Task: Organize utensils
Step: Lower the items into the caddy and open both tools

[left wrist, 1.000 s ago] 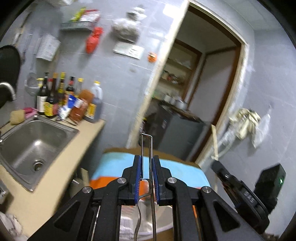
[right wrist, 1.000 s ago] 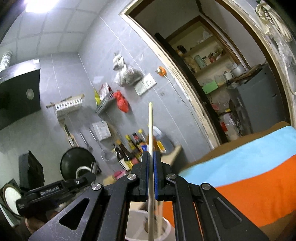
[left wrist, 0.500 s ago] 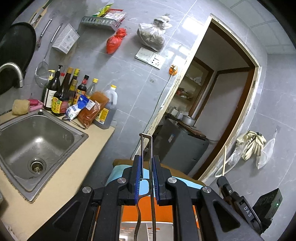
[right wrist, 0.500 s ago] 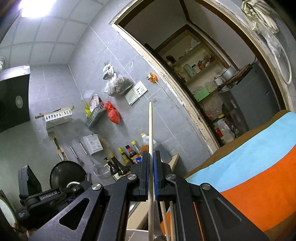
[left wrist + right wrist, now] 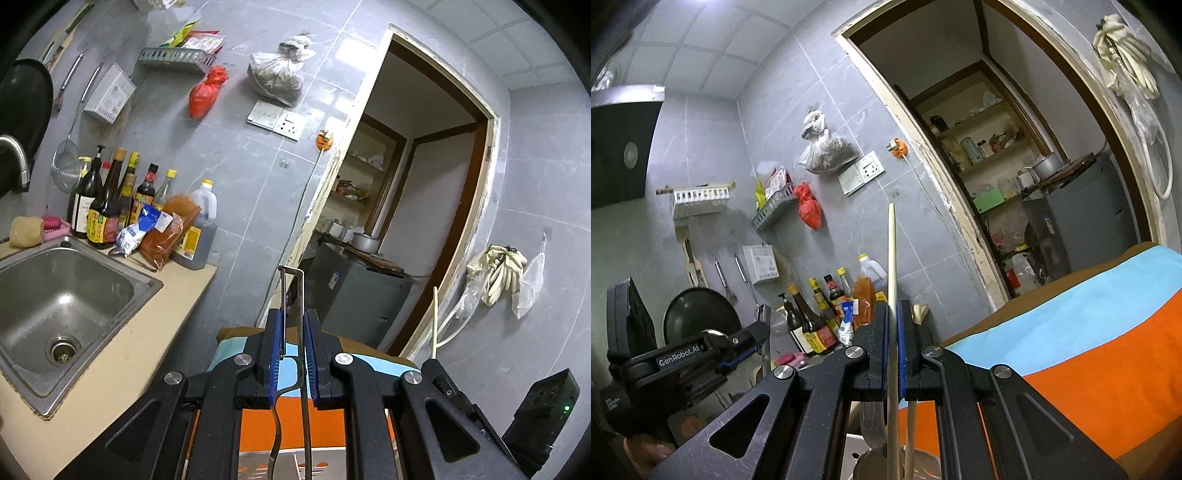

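L gripper (image 5: 293, 334) clamped on a thin metal wire rack handle (image 5: 292, 295), w/ the wire loop sticking up past the blue pads (image 5: 276, 343), over the striped cloth (image 5: 258, 428) next to the sink (image 5: 55, 302). R gripper (image 5: 894, 332) pinched on one wooden chopstick (image 5: 892, 258), held upright; below it a 2nd chopstick (image 5: 910, 435) + fork (image 5: 873, 421) stand in a container, mostly hidden.

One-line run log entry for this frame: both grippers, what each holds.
left gripper: shut on metal utensil handle | right gripper: shut on wooden chopstick, upright | both raised over striped cloth
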A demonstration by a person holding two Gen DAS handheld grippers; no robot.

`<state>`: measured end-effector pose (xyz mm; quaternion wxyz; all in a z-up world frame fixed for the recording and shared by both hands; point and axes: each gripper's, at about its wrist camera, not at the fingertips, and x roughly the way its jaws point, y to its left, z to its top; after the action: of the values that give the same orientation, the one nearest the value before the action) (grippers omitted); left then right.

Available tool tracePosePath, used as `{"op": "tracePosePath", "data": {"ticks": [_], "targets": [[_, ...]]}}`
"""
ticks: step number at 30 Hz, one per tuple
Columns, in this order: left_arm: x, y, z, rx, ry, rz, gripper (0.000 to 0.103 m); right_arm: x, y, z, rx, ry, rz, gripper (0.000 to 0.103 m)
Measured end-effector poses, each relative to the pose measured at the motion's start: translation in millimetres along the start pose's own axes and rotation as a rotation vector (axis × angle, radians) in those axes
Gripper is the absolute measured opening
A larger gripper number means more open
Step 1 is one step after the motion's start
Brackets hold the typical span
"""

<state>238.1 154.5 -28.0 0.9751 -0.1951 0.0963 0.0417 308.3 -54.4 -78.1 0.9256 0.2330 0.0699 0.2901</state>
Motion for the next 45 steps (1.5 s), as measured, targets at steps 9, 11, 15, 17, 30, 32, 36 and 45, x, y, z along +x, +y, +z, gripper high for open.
{"op": "tracePosePath", "data": {"ticks": [9,11,15,17,30,32,36,45], "targets": [[3.4,-11.6,-11.1,0.077,0.007,-0.004,0.012,-7.0,-0.7,3.6,-0.028,-0.003,-0.01,0.004],[3.6,-12.4,-13.4,0.089,0.02,-0.002,0.012,-8.0,-0.3,4.1,-0.034,0.004,-0.015,0.004],[-0.5,-11.9,-16.0,0.106,0.032,0.003,0.013,-9.6,1.1,4.3,-0.052,0.017,-0.021,0.004],[-1.3,-11.2,-17.1,0.106,0.04,0.005,0.013,-9.7,0.3,3.9,-0.052,0.024,-0.025,0.004],[-3.2,-12.0,-16.5,0.119,0.086,-0.027,0.021,-14.0,4.1,0.4,-0.077,0.09,-0.03,0.021],[-4.7,-13.2,-15.0,0.122,0.087,-0.034,0.028,-18.0,6.3,2.0,-0.088,0.097,-0.035,0.025],[-6.5,-14.0,-13.3,0.118,0.103,-0.036,0.031,-27.6,8.7,5.5,-0.1,0.103,-0.051,0.026],[-17.6,-27.8,-9.9,0.136,0.146,-0.043,0.053,-54.2,11.1,24.4,-0.095,0.113,-0.124,0.04]]}}
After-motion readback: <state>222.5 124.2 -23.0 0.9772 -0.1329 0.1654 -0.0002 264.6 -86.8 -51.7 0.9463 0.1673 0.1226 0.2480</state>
